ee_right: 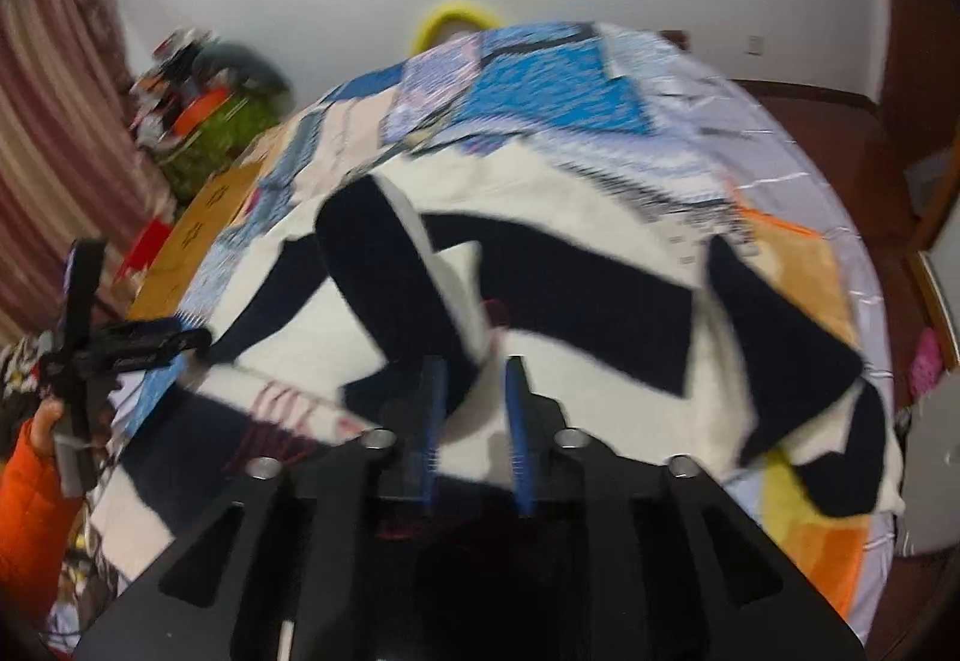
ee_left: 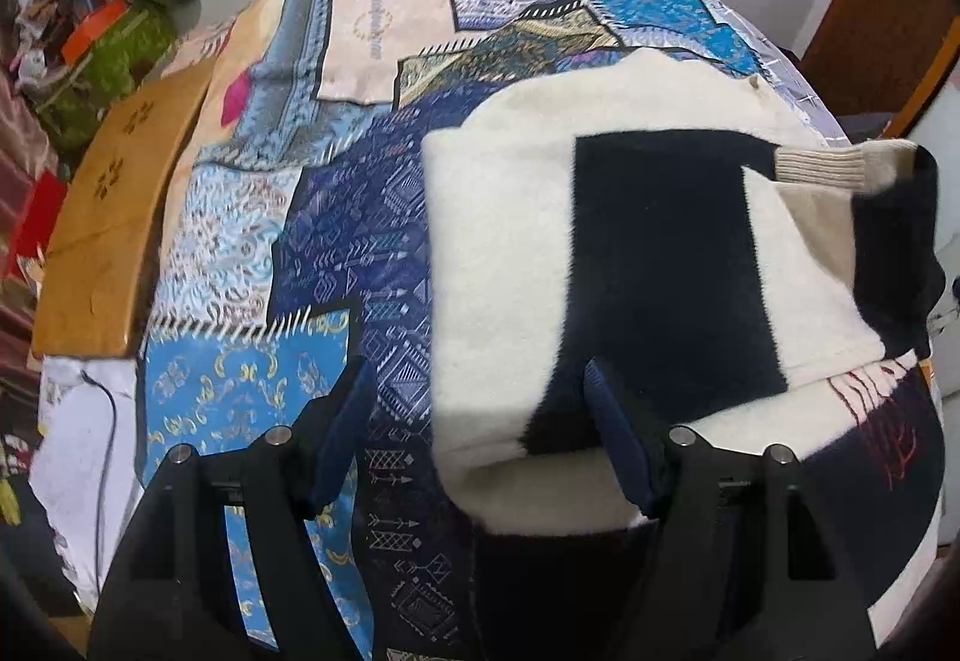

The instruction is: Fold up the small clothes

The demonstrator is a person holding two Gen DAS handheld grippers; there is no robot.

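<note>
My left gripper (ee_left: 480, 421) points steeply down, its dark blue fingers (ee_left: 345, 433) spread wide with nothing pinched between them. From the right wrist view I see it side-on at the left edge, held by my hand (ee_right: 45, 430) in an orange sleeve (ee_right: 30, 505). My right gripper (ee_right: 474, 421) also tilts down, its blue fingers (ee_right: 432, 421) parted by a narrow gap, pressing on nothing.

No readable text anywhere. Patchwork bedspread (ee_left: 252, 253) has a beige patch (ee_left: 384, 31) with a small printed line above a dotted ring, too tiny and blurred to make out. Red stitched marks (ee_left: 882, 421) on the cream-and-navy garment (ee_left: 510, 217) look like lettering, illegible. Right wrist view is motion-blurred, nothing legible.
</note>
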